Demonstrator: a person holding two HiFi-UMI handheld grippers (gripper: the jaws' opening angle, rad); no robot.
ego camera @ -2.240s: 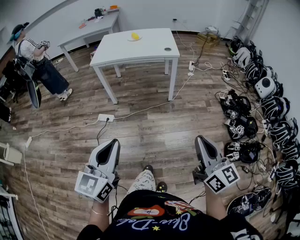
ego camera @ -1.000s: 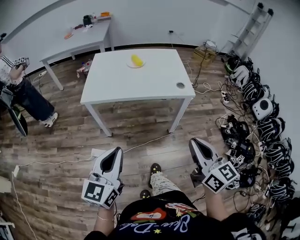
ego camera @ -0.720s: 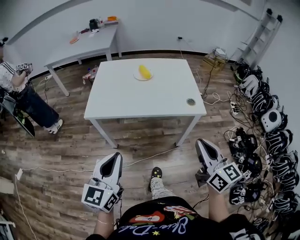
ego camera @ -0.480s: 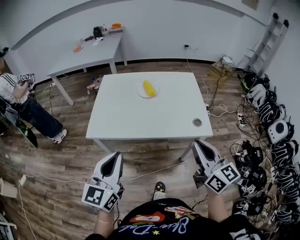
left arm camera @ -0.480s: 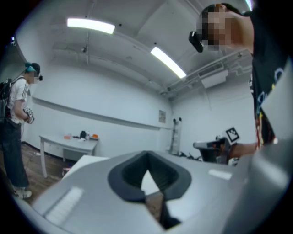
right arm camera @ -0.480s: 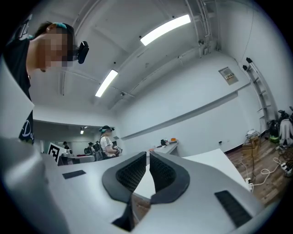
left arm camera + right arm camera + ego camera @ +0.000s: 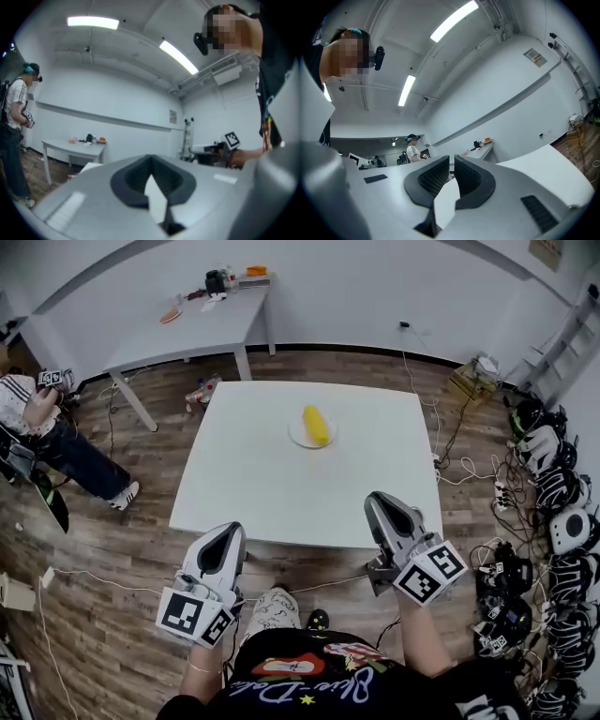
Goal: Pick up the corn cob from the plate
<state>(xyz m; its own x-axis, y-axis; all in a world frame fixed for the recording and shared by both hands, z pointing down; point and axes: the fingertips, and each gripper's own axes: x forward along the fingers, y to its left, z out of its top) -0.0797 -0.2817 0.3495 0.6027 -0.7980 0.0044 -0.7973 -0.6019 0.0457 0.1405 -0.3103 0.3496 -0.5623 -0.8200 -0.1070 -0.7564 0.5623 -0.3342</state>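
A yellow corn cob (image 7: 317, 424) lies on a small white plate (image 7: 302, 438) past the middle of the white table (image 7: 244, 474) in the head view. My left gripper (image 7: 228, 535) is held at the table's near edge, left of the plate and well short of it. Its dark pads (image 7: 136, 176) meet, with nothing between them. My right gripper (image 7: 381, 503) reaches just over the near edge, right of the plate. Its ribbed pads (image 7: 469, 176) are closed with only a hairline slit and hold nothing. Neither gripper view shows the cob.
A second grey table (image 7: 202, 320) with small items stands by the back wall. A person (image 7: 42, 432) stands at the far left. Many headsets (image 7: 553, 502) and cables cover the floor on the right. A cardboard box (image 7: 473, 381) sits near the back right.
The table with the plate has come much closer and now lies right before both grippers. Both grippers moved forward with the person and stayed shut.
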